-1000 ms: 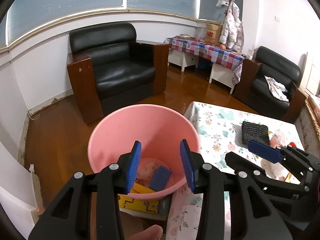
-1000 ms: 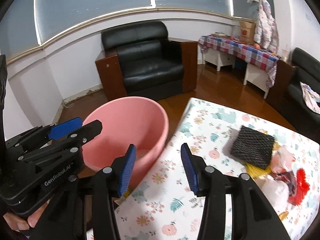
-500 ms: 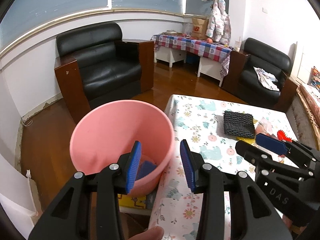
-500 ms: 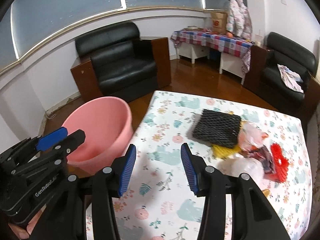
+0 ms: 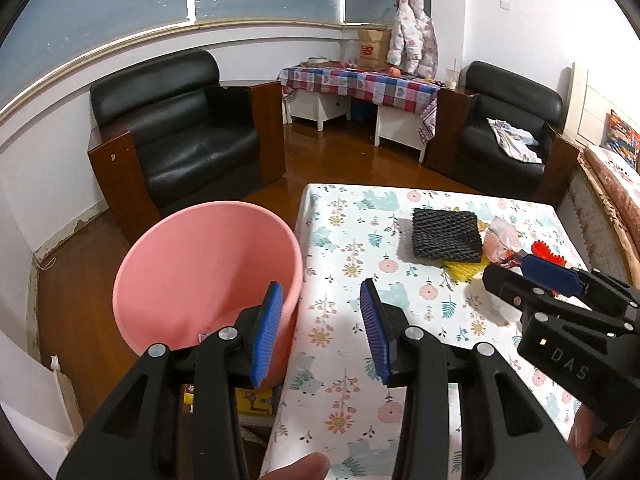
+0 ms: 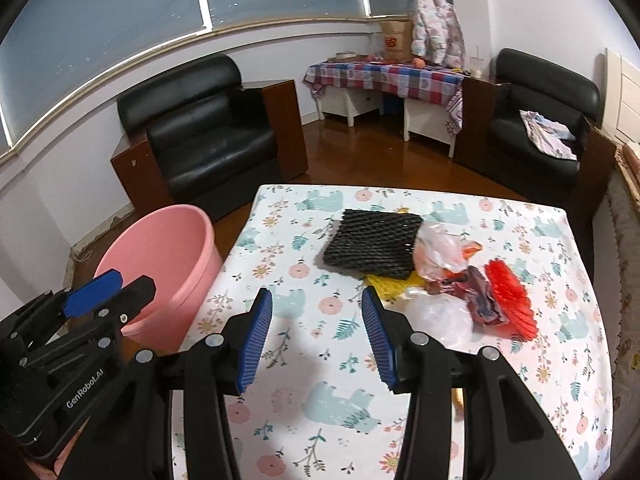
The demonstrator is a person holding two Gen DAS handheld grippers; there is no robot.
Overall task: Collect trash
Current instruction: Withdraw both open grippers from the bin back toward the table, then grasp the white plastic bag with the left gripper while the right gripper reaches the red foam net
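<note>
We see the trash (image 6: 452, 280) heaped right of centre on the floral tablecloth (image 6: 340, 400): black mesh pad, crumpled clear plastic, red honeycomb paper. The pink bucket (image 6: 160, 256) stands lower left. Our left gripper (image 5: 320, 332) and right gripper (image 6: 316, 336) gape wide, holding nothing. Black armchairs line the wall.

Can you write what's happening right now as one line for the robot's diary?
left gripper: open, empty | right gripper: open, empty | trash pile: on table | pink bucket: beside table
</note>
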